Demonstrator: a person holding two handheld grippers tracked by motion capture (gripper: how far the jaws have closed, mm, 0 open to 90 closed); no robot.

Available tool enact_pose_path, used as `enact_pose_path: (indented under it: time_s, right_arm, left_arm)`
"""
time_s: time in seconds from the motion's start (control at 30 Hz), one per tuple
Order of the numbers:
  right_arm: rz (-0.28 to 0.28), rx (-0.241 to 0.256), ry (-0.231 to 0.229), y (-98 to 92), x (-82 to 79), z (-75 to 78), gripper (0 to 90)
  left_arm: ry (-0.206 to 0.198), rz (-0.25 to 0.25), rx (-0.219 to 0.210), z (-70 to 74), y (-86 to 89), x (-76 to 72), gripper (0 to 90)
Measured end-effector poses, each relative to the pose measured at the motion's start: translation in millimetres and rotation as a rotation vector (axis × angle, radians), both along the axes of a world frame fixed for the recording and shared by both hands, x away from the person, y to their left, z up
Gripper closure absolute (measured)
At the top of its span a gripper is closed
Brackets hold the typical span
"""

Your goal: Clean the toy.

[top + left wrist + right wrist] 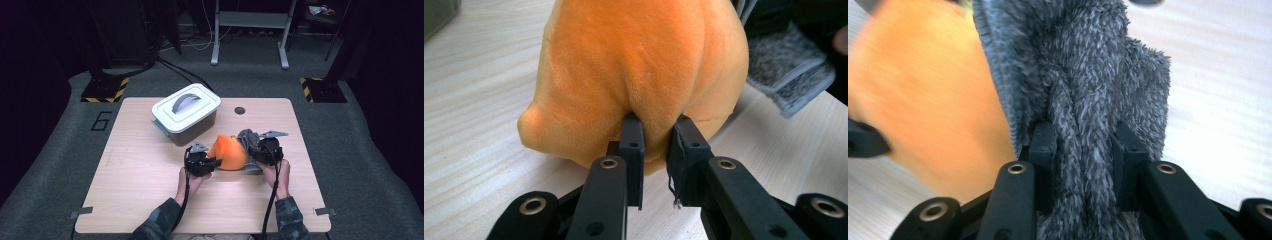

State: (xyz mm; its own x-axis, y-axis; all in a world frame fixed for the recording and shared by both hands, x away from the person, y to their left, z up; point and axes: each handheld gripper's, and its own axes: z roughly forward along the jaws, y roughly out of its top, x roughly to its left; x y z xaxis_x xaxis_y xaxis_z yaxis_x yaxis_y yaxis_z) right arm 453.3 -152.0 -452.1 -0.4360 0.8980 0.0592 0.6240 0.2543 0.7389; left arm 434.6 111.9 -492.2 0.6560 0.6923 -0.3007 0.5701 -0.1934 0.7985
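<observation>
An orange plush cloth point(228, 152) lies bunched at the table's middle, touching a grey fuzzy cloth point(247, 137) on its right. My left gripper point(209, 164) is at the orange cloth's left edge. In the left gripper view its jaws are shut on a pinched fold of the orange cloth point(639, 75). My right gripper point(254, 154) is on the grey cloth's right side. In the right gripper view a thick fold of grey cloth point(1088, 100) is clamped between its jaws, with the orange cloth point(923, 100) blurred at the left.
A grey lidded box point(186, 113) with a handle stands at the back left of the wooden table point(140, 180), close behind the cloths. A small round hole point(240, 110) marks the table's far edge. Dark floor, cables and stands surround the table.
</observation>
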Motion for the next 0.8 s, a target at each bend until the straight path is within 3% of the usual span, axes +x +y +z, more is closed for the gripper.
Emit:
enact_pose_path:
  time_s: [0.23,0.33,0.4,0.5,0.6,0.7,0.77,0.8]
  right_arm:
    - [-0.035,0.026,0.066,-8.7,6.1,-18.9,68.4]
    - [-0.045,0.008,0.087,-10.1,7.6,-23.0,68.4]
    - [-0.047,0.001,0.08,-11.4,6.5,-21.7,68.3]
    - [-0.05,0.002,0.022,-14.2,-0.9,-8.1,68.3]
    - [0.002,0.067,-0.042,-8.5,-10.7,10.3,68.4]
    - [0.066,0.071,-0.031,7.6,-12.8,16.7,68.5]
    - [0.065,0.028,-0.029,17.7,-10.2,12.6,68.8]
    - [0.058,0.034,-0.024,19.2,-8.7,11.2,69.0]
  left_arm:
    - [-0.006,-0.001,0.0,-0.1,-0.8,0.2,77.4]
    - [-0.003,-0.001,-0.002,0.0,-0.4,0.0,77.3]
    - [-0.006,0.0,-0.003,0.1,0.0,0.4,77.2]
    - [-0.005,0.003,-0.007,0.0,0.9,1.2,76.9]
    - [-0.005,-0.002,-0.007,0.2,1.2,1.5,76.6]
    - [-0.014,0.0,0.007,0.8,0.8,1.2,75.9]
    - [-0.05,0.008,0.041,1.5,-0.5,0.4,73.8]
    - [-0.06,0.007,0.065,2.5,-0.3,0.4,71.0]
